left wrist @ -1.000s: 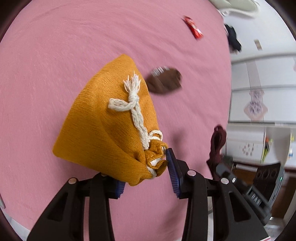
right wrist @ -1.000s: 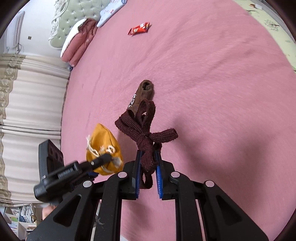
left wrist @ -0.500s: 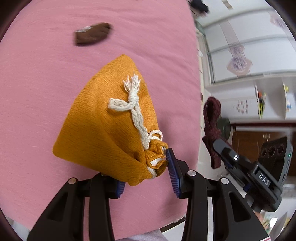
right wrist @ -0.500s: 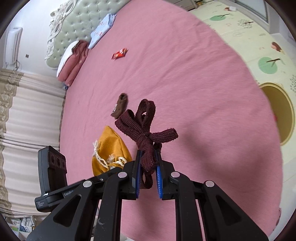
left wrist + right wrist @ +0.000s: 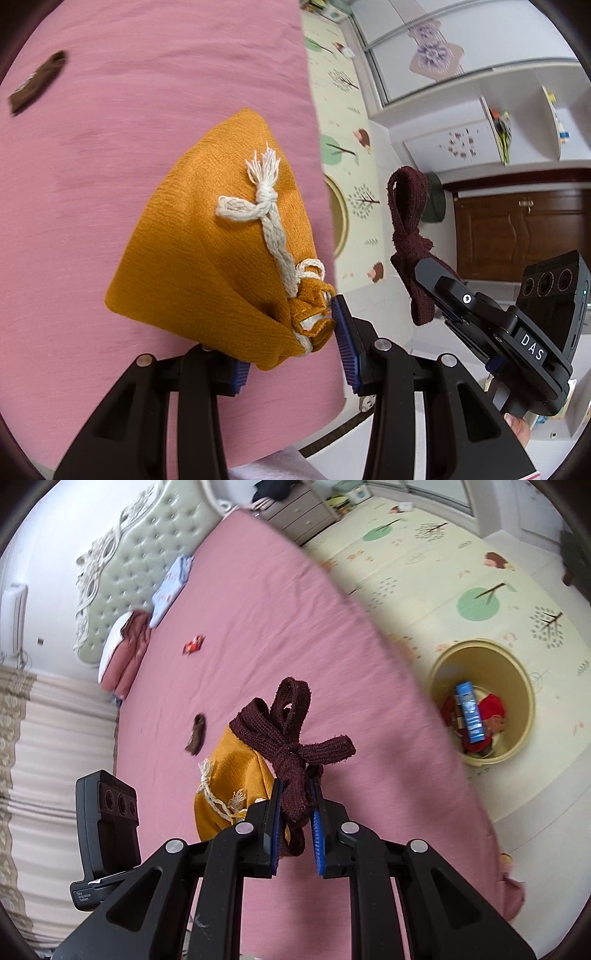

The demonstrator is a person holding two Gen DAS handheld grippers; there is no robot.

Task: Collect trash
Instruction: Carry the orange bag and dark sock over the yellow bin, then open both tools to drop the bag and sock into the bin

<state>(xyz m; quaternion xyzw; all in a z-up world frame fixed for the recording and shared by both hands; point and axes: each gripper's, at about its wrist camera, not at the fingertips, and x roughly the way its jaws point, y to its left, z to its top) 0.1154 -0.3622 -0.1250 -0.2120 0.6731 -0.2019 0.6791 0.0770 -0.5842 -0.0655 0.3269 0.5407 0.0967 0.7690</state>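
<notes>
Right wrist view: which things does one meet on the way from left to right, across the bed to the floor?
Brown wrapper → mustard pouch → maroon ribbon bow in the right claw → yellow bin on the floor.

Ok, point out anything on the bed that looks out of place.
Two stray wrappers lie on the pink bedspread: a small red snack wrapper nearer the pillows and a crumpled brown wrapper mid-bed. Both are litter on an otherwise tidy cover, not yet in the yellow bin.
</notes>
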